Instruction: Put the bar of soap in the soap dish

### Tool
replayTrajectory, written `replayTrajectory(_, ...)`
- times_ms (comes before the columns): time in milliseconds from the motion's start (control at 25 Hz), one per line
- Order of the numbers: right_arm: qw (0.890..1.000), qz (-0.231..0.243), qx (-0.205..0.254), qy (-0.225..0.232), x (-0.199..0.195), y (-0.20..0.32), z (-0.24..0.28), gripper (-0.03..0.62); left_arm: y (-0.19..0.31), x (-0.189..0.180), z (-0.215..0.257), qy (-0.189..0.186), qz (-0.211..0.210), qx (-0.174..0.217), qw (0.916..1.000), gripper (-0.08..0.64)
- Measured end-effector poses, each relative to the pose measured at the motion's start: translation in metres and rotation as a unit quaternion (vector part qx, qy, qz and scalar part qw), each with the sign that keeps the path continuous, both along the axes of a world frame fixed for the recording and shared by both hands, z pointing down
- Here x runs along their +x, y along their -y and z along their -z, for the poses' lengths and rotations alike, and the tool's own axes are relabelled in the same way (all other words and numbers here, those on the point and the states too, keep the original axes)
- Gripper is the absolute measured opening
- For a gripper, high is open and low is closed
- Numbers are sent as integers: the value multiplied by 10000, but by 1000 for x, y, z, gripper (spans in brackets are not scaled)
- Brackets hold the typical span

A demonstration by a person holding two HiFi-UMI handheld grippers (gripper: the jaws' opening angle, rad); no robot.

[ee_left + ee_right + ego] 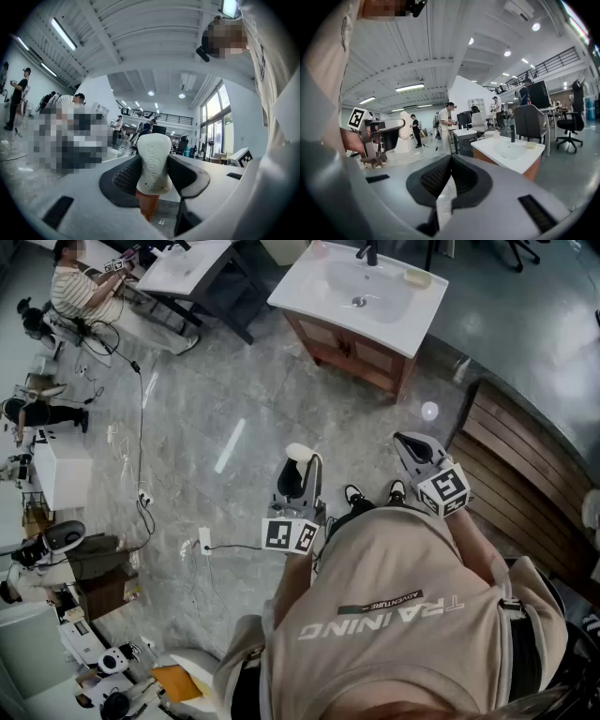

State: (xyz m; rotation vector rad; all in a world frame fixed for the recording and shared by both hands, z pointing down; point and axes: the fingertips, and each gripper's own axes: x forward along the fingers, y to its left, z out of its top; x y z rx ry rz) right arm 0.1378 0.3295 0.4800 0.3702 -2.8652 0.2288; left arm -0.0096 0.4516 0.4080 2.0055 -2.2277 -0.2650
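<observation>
While the white bar of soap stands upright in the left gripper, pinched between the pads by its narrow edges with its top half proud of the tips, the load looks only lightly secured. Soap is slick; judgement: a jolt or a harder squeeze could shoot it out forwards onto the grey floor. Right gripper: jaws closed tip to tip, nothing in them, carried near the left one, so it is not placed to catch a drop. Target is the small cream soap dish at the far right corner of the white vanity surface, well apart from the person. Dish sits just beside the basin; a release that is early or off-line would likely send the bar sliding into the bowl or off the edge. Soap held upright: it needs tilting flat before release, or it may topple out of the dish.
</observation>
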Motion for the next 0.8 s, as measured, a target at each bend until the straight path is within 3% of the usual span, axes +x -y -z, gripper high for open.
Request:
replayTrajectory(200,9995,-266,167,79,-31,-1,22,13,-12,-40,13,280,-259,-61,9993,170)
replayTrajectory(600,9977,-580,-101,-326,-72,-20,-3,14,-22,-92,-16,-121,-402,-107,9991,170)
replayTrajectory(800,9966,-577,-255,-532,-88,-8,-23,14,-6,-116,-26,-106,-419,-172,9989,170)
